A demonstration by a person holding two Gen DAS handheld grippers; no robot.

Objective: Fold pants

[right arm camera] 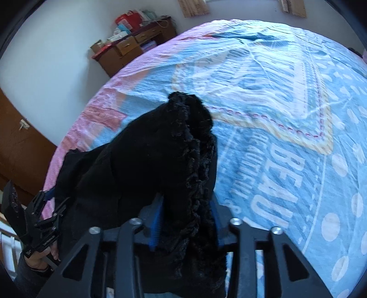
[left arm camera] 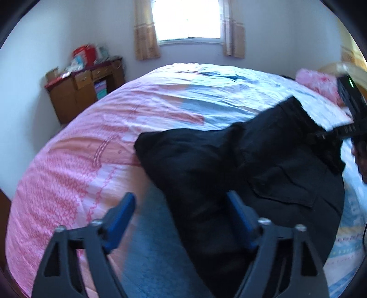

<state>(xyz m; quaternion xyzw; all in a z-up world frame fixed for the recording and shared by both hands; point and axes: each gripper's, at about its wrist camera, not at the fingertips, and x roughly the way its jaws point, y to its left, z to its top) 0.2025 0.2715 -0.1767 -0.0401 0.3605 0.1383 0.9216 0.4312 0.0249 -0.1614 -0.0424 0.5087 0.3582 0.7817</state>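
Black pants lie bunched on the bed, a back pocket showing. My left gripper is open just above the pants' near edge, blue fingers spread, nothing between them. My right gripper is shut on the pants' fuzzy waistband and holds that end lifted off the bed. In the left wrist view the right gripper is at the far right, gripping the raised end. In the right wrist view the left gripper is at the lower left by the pants' other end.
The bed has a pink and blue quilt with lettering. A wooden desk with boxes stands by the far wall, under a bright window. A pink pillow lies at the right. A brown door is at the left.
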